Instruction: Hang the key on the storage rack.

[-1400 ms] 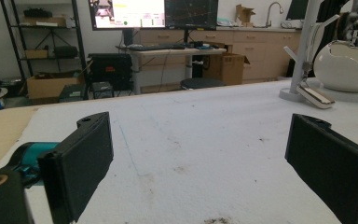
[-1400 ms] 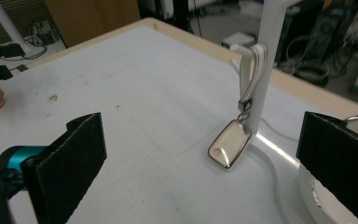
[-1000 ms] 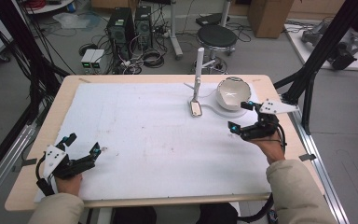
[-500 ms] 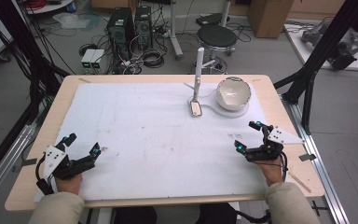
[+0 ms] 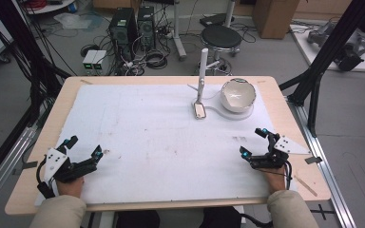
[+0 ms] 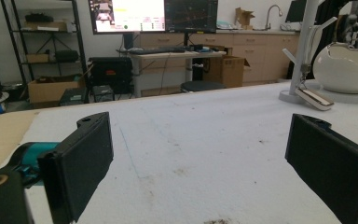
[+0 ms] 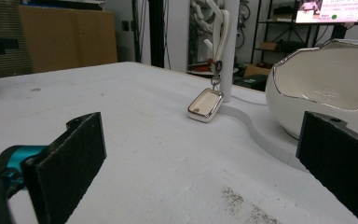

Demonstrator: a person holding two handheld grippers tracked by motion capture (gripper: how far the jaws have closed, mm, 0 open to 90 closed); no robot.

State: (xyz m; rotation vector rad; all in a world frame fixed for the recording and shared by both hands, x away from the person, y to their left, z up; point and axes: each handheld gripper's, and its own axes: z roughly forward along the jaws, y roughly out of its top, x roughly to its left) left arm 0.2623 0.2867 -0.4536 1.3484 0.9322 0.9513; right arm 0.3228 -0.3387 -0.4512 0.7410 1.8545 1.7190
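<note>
A white bowl (image 5: 238,95) with a silver rim sits on a white stand base (image 5: 218,112) at the table's far right. A white post (image 5: 203,71) rises from that base, and a small white key fob (image 5: 199,110) hangs from it, its lower end on the mat. The fob (image 7: 205,105) and bowl (image 7: 321,88) lie ahead of my right gripper (image 5: 253,142), which rests open and holds nothing near the front right. My left gripper (image 5: 82,147) rests open near the front left, nothing between its jaws. From it, the bowl (image 6: 344,68) and fob (image 6: 313,98) appear far off.
A white mat (image 5: 147,137) covers most of the wooden table (image 5: 52,123). Beyond the far edge stand a black stool (image 5: 221,35), computer towers (image 5: 133,26) and cables on the floor. Black frame posts (image 5: 330,52) rise at the right.
My right gripper has drawn back from beside the bowl toward the front right edge and settled low on the mat. The left gripper has stayed put.
</note>
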